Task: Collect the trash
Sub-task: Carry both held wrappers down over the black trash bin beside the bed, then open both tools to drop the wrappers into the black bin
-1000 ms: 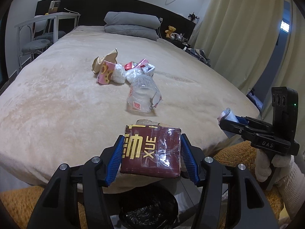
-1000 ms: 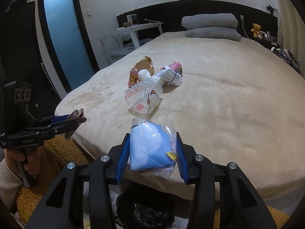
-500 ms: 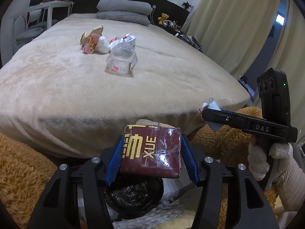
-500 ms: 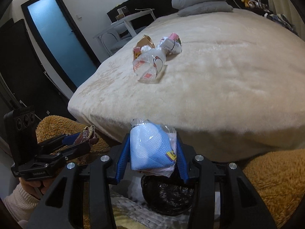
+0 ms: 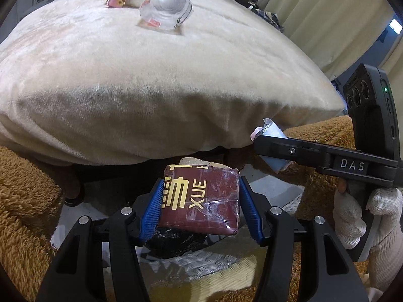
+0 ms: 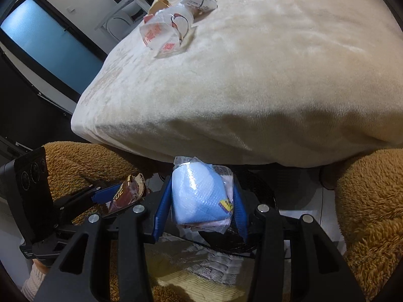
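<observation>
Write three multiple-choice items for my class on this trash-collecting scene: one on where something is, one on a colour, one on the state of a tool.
1. Where does the clear plastic bottle lie?
A. on the bed
B. in the bin
C. on the floor

2. What colour is the packet in the left tool?
A. green
B. dark red
C. white

3. What is the state of the right tool?
A. open and empty
B. lying on the bed
C. shut on the blue pack

Answers:
1 A, it rests on the beige bed cover.
2 B, a maroon wrapper with yellow lettering.
3 C, both pads press the pack's sides.
</observation>
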The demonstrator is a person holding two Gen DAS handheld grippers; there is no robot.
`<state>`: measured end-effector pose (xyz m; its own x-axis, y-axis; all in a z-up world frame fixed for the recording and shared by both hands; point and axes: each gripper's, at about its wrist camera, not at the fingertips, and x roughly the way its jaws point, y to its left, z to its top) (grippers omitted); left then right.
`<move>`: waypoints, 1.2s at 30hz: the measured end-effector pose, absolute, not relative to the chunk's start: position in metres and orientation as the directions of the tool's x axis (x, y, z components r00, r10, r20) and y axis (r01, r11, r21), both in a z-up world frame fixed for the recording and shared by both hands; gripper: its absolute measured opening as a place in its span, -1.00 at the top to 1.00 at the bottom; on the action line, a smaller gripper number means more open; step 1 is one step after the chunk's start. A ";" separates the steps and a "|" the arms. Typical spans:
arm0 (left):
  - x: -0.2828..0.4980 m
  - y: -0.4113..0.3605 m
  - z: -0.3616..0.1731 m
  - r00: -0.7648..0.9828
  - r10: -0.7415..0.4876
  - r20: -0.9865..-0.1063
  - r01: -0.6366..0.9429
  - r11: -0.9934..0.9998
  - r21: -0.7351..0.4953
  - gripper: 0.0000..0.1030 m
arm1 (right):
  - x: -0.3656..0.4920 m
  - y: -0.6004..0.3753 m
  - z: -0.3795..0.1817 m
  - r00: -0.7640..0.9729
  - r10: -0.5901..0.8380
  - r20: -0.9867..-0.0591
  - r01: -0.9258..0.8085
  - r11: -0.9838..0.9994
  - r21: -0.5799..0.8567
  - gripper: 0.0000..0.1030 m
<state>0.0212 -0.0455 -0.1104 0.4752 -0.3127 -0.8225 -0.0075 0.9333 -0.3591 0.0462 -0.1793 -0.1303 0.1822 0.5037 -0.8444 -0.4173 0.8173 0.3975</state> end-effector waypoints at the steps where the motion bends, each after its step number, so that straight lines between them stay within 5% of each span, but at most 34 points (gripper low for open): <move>1: 0.024 -0.047 -0.115 0.454 -0.308 -0.836 -0.012 0.936 -0.351 -0.10 | 0.048 -0.178 -0.134 0.174 0.491 -0.854 -0.409 0.825 0.391 0.12; 18: 0.054 -0.053 -0.184 0.184 -0.303 -0.935 -0.100 0.941 -0.324 -0.11 | 0.073 -0.159 -0.210 -0.044 0.378 -0.925 -0.254 0.891 0.377 0.11; 31: 0.057 -0.060 -0.190 0.137 -0.289 -0.948 -0.097 0.948 -0.303 -0.11 | 0.076 -0.161 -0.213 -0.055 0.388 -0.920 -0.227 0.892 0.390 0.04; 33: 0.055 -0.059 -0.192 0.142 -0.281 -0.949 -0.096 0.950 -0.296 -0.47 | 0.076 -0.162 -0.211 -0.050 0.390 -0.919 -0.225 0.892 0.391 -0.09; 36: 0.054 -0.056 -0.189 0.161 -0.277 -0.947 -0.106 0.949 -0.295 -0.57 | 0.076 -0.163 -0.210 -0.047 0.396 -0.917 -0.216 0.892 0.396 -0.12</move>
